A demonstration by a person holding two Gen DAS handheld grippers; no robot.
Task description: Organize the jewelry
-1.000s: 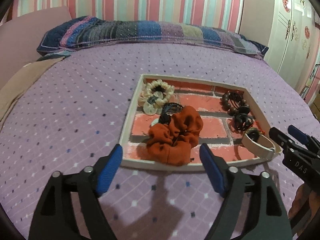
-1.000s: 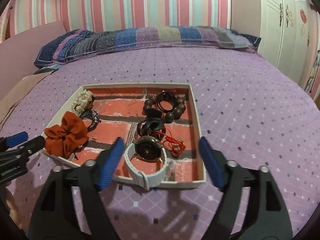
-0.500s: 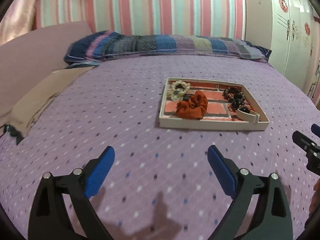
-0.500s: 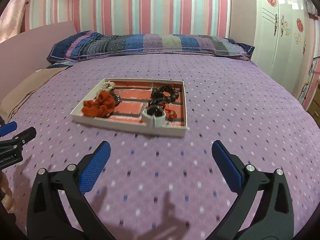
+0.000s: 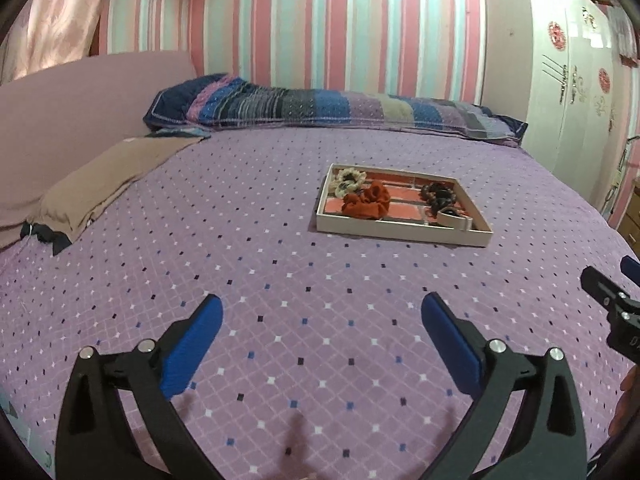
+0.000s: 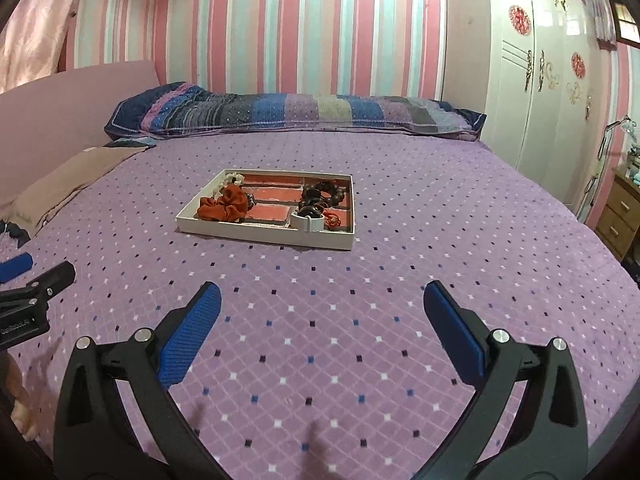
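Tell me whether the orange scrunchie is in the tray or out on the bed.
In the tray. The orange scrunchie lies inside the tray walls, at its left end, not on the bedspread.

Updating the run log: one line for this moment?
left gripper: open, empty | right gripper: open, empty | tray: on bed, jewelry inside

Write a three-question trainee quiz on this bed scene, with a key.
1. True or false: the left gripper holds the orange scrunchie.
2. The white watch lies in the tray at: A) the near edge, B) the far left corner, C) outside it.
3. Fill in: both grippers' jaws are ____.

Key: 1 false, the scrunchie lies in the tray; 2 A; 3 open, as the right gripper also shows.
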